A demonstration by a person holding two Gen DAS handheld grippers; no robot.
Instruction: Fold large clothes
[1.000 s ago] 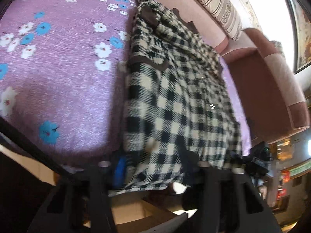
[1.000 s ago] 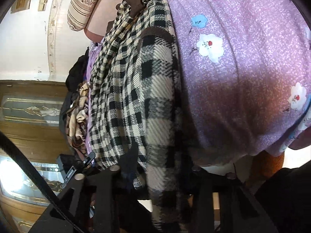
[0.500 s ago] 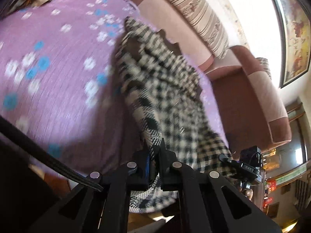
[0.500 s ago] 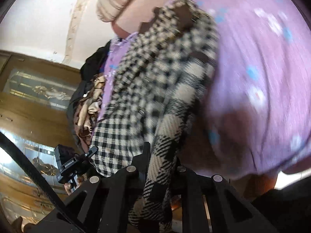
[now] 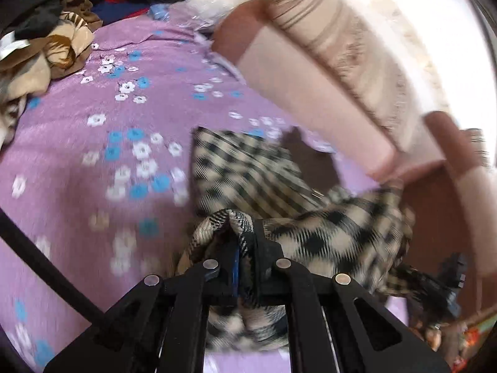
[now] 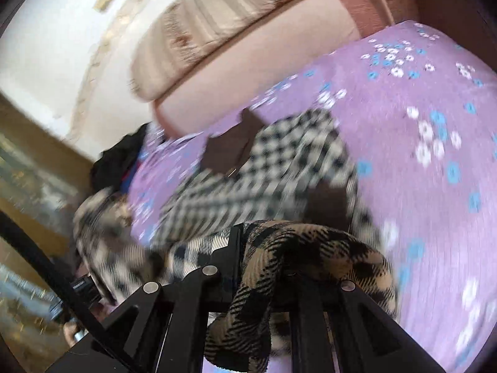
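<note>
A black-and-cream checked garment [image 5: 248, 174] with brown trim lies on the purple flowered bedspread [image 5: 93, 155]. My left gripper [image 5: 243, 248] is shut on a bunched edge of it, held above the bed, with cloth stretching off to the right. In the right wrist view the same checked garment [image 6: 273, 161] spreads over the bedspread [image 6: 435, 202]. My right gripper [image 6: 264, 248] is shut on another edge, and the cloth drapes over and hangs down between its fingers. Both views are motion-blurred.
A pink padded headboard [image 5: 310, 77] with a striped pillow [image 5: 357, 40] stands at the far side. A pile of brown, tan and dark clothes [image 5: 46, 31] lies at the bed's corner. A wooden cabinet [image 6: 25, 186] stands at the left of the right wrist view.
Both grippers have shut on the garment's near edge, lifted it and carried it forward toward the headboard. The lower half now rises over the part lying flat.
</note>
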